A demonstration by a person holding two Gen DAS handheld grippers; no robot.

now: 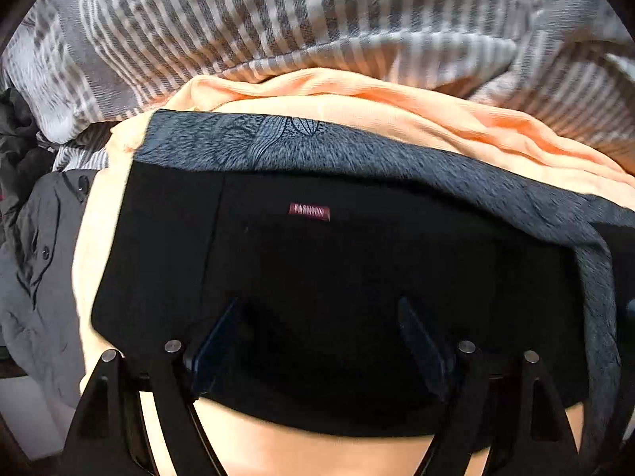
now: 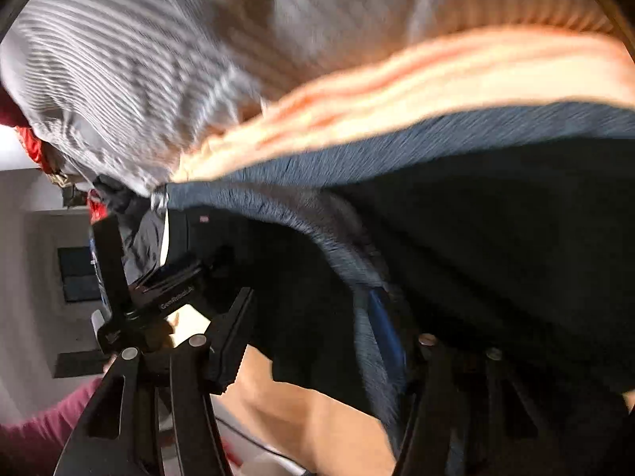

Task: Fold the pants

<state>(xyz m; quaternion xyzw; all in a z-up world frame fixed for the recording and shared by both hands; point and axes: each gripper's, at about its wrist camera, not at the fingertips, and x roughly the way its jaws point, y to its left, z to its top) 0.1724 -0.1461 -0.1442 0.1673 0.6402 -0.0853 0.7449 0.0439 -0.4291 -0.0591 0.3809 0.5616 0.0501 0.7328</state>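
Warm daylight; right wrist view motion-blurred (left sharper), fisheye edges bent.

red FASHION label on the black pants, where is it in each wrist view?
Left wrist: the red label sits slightly above centre on the black pants.
Right wrist: a small red patch, likely the same label, left of centre; too blurred to read.
Shared landmark: the peach cloth beyond the pants.
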